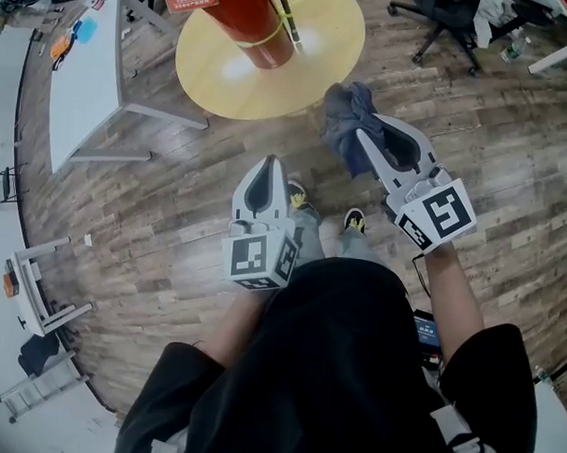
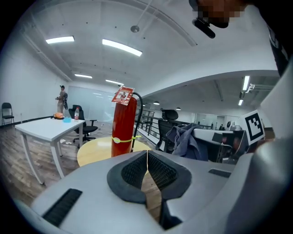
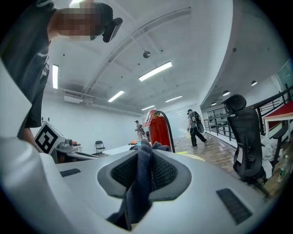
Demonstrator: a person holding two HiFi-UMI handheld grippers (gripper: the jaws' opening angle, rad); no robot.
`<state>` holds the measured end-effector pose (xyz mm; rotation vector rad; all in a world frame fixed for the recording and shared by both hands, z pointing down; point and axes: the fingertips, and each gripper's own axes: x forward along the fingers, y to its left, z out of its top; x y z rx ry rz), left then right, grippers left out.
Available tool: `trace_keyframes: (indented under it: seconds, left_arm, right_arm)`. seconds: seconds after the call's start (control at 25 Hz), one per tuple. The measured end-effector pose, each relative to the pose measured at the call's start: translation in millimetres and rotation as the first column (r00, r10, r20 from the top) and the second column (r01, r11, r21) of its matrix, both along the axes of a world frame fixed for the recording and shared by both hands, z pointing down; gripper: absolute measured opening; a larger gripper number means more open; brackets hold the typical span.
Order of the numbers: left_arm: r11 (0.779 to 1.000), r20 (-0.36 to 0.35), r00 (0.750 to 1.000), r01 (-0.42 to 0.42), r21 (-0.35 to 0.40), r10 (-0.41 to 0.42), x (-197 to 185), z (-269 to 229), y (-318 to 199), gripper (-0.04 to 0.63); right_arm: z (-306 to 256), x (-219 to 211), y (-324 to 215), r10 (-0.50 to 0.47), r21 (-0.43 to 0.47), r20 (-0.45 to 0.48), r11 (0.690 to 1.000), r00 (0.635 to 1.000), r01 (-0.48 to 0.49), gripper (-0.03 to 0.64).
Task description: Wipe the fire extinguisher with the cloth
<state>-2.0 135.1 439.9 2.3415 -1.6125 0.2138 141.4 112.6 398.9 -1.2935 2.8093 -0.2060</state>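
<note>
Standing over the work, I hold one claw in each hand, and the fire extinguisher (image 1: pixel 248 17) rises upright from a round yellow table (image 1: pixel 320 44) just ahead of me.

**Right gripper** (image 1: pixel 367 140): pressed onto the cloth (image 1: pixel 347 111). A bunched fold of dark blue-grey fabric is pinched between the ribbed pads, with the loose ends spilling above and below the jaws.

**Left gripper** (image 1: pixel 268 162): pressed together with nothing between the pads, held lower and nearer my body. It is well apart from the cylinder.

**Position of the cloth:** near the table's edge and short of the red body. No contact has been made, so I judge that wiping has not begun.

**Handling, cloth:** it looks soft, light and limp. It should wrap readily round a curve, and the present hold on a gathered fold seems adequate. A wad protruding past the jaw tips would be the part to press on.

**Handling, extinguisher:** it is probably heavy and rigid, with a smooth painted shell that offers little friction. A yellow band (image 1: pixel 264 37) and a black hose (image 1: pixel 285 13) interrupt the surface and could snag the fabric. Pushing high up might rock it, so the empty claw would best steady it near the top.
</note>
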Motion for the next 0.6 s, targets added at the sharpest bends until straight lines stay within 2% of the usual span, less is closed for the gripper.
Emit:
trace_keyframes:
  seconds: [0.16,0.32,0.6]
  left_arm:
    - [1.0,-0.015,1.0,-0.006,0.019,0.006,8,-20,20,0.023]
    - [0.998,-0.004,1.0,-0.016,0.055,0.016,4,-31,26,0.024]
    - [0.998,-0.017,1.0,0.001,0.059,0.0,-15,-34,32,0.023]
  right_arm:
    - [-5,2,28,0.017,-0.031,0.004,0.999,1.0,-0.017,0.075]
    - [-12,1,40,0.008,-0.005,-0.043,1.0,0.999,-0.008,0.075]
    - [-20,-1,44,0.044,-0.012,-0.062,0.999,0.997,-0.045,0.075]
